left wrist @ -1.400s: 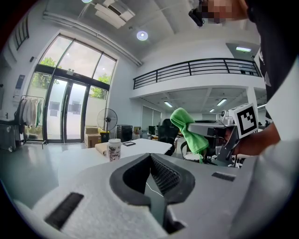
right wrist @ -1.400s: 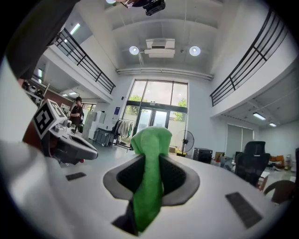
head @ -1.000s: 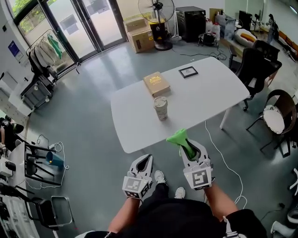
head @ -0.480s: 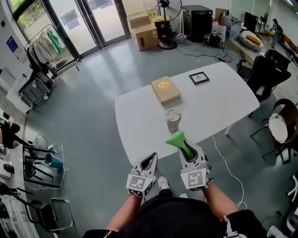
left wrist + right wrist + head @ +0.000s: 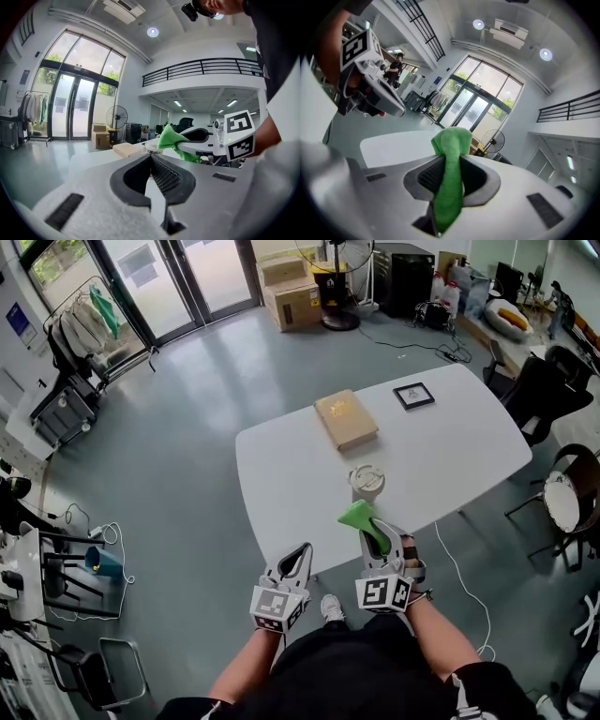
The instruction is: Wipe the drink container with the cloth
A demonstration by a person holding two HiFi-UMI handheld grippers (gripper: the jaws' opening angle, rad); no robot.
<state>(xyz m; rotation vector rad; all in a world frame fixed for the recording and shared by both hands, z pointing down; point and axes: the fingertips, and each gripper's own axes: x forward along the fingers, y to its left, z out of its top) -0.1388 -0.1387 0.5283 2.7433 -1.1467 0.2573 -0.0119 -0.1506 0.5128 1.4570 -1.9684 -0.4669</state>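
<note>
Stepping closer, the person is bringing the limp cloth (image 5: 357, 515), pinched in the right gripper (image 5: 373, 536), toward the probably light, tippy cup (image 5: 367, 483), which the closed, empty left gripper (image 5: 301, 554) should steady mid-wall.

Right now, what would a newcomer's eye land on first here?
The bright green cloth, clamped in the right tongs, hovers at the near edge of the white oval table. Just beyond it stands the lidded paper drink cup, with a flat tan book farther back. The left tongs are shut and empty.
</note>
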